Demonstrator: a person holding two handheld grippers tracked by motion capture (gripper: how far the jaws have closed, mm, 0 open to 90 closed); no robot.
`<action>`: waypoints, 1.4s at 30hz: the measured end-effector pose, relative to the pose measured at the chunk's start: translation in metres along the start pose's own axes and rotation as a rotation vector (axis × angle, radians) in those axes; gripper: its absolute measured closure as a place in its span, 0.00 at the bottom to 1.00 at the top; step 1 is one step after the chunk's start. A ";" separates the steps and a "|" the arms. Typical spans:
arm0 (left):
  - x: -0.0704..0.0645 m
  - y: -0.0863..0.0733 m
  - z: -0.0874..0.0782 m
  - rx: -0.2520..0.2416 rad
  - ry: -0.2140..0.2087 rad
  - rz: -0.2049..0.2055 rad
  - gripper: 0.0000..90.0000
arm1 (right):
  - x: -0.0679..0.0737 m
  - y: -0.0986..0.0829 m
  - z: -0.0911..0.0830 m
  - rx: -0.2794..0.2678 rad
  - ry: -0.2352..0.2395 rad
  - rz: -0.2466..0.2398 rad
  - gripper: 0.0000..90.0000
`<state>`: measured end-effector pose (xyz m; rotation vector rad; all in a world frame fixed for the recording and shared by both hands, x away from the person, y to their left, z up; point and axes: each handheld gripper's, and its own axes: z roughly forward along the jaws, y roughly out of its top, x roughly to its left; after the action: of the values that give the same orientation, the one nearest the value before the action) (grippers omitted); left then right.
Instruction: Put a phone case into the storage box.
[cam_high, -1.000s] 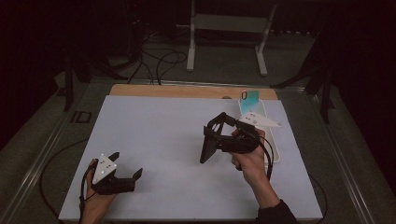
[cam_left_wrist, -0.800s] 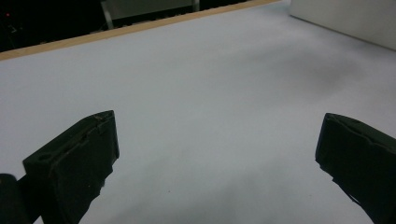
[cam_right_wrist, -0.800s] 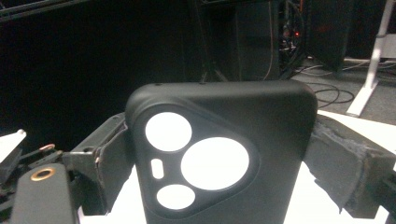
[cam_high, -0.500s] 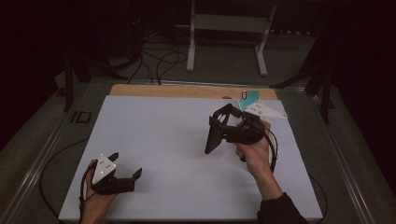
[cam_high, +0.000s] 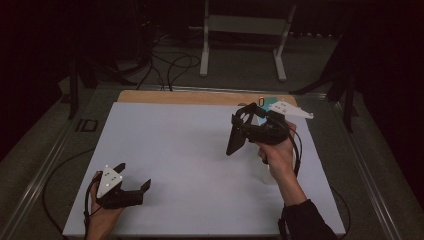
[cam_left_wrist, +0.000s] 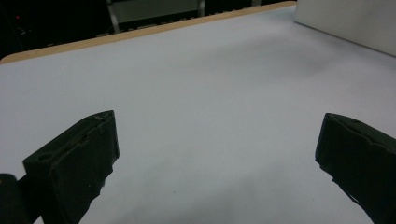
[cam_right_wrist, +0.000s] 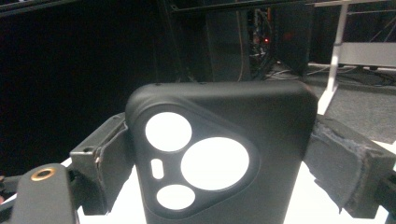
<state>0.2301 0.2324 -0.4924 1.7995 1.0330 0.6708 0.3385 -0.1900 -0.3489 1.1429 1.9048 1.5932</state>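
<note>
A black phone case with three round cutouts and a small slot stands upright between the jaws of my right gripper, which is shut on its two sides. In the high view the right gripper is held above the right half of the white mat, and the case hangs down from it, tilted. My left gripper rests low at the mat's near left corner. Its jaws stand wide apart over bare mat, as the left gripper view shows.
A wooden strip runs along the mat's far edge. A small teal thing lies at the far right behind the right gripper. A pale slab sits at the upper right of the left gripper view. A metal stand and cables lie beyond the table.
The right gripper has carried the case away from the person and slightly right, higher above the mat. The left gripper has stayed in place.
</note>
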 end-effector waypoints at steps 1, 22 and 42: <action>0.000 0.000 0.000 0.000 0.000 0.000 0.00 | 0.000 0.000 0.000 0.000 0.000 0.000 0.16; -0.002 0.000 0.001 0.003 0.003 0.013 0.00 | -0.025 0.013 0.002 -0.019 -0.076 0.005 0.16; -0.002 0.000 0.000 0.001 0.005 0.011 0.00 | -0.051 0.025 0.006 -0.028 -0.173 0.009 0.16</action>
<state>0.2296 0.2305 -0.4923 1.8065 1.0273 0.6815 0.3811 -0.2258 -0.3364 1.2367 1.7641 1.4693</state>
